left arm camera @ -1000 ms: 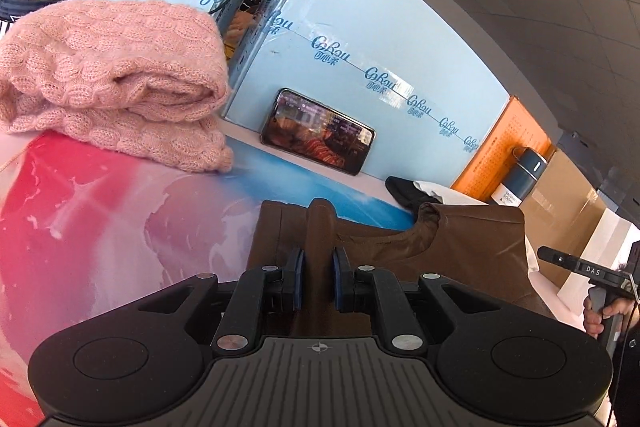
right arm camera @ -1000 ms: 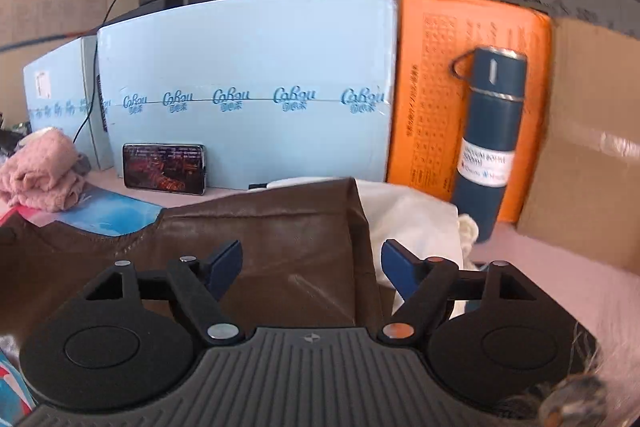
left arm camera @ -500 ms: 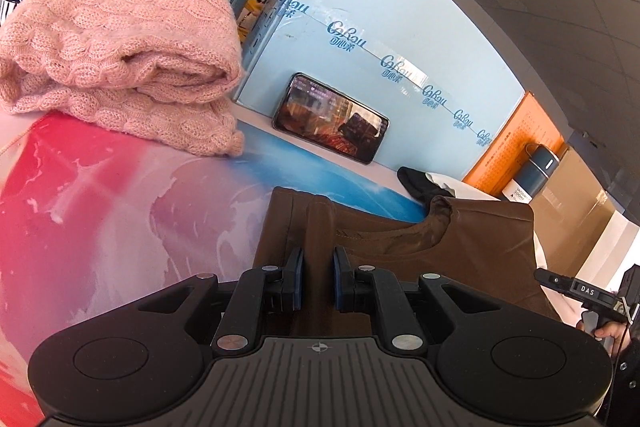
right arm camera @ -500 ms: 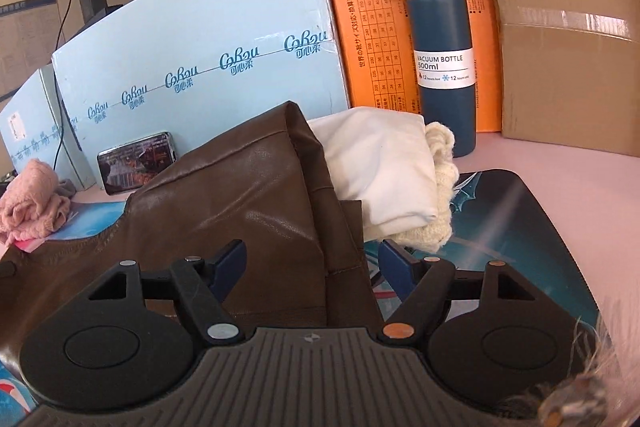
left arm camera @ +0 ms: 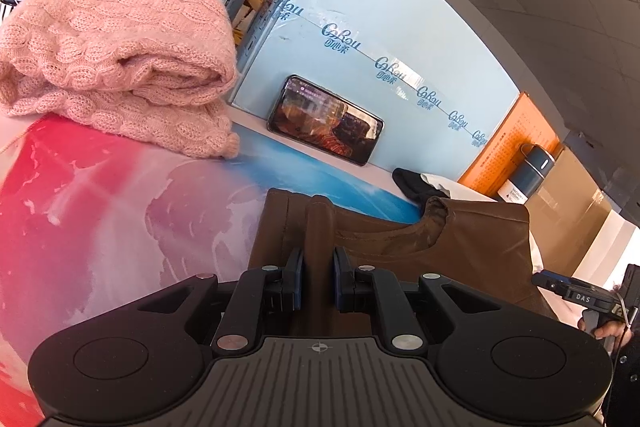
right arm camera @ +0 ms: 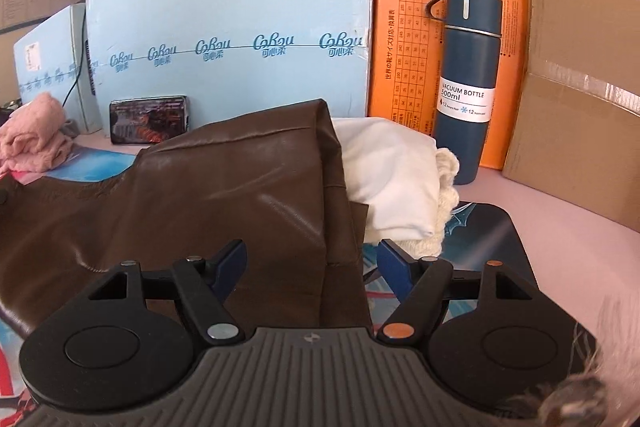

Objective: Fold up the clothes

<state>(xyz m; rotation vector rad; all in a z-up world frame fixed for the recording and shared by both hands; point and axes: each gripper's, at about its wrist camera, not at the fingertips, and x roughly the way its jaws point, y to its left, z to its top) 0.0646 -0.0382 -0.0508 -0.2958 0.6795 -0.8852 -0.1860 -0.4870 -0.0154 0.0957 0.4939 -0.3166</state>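
Note:
A brown leather-like garment [left arm camera: 460, 247] lies spread on the printed mat. My left gripper [left arm camera: 317, 281] is shut on a raised fold at its left shoulder. In the right wrist view the same garment [right arm camera: 224, 195] drapes up over a pile of white clothes [right arm camera: 388, 171]. My right gripper [right arm camera: 312, 263] is open, its jaws standing wide on either side of the garment's right edge, not pinching it. The right gripper also shows at the far right of the left wrist view [left arm camera: 576, 293].
A folded pink knit sweater [left arm camera: 116, 63] lies at the back left. A phone [left arm camera: 324, 121] leans on light blue boxes [right arm camera: 228, 43]. A blue vacuum bottle [right arm camera: 466, 83], an orange box [right arm camera: 404, 39] and a cardboard box [right arm camera: 580, 99] stand at the back right.
The right gripper view has swung and dropped closer to the garment's right edge; its jaws stay open. The left gripper stays shut on the fold and has shifted slightly.

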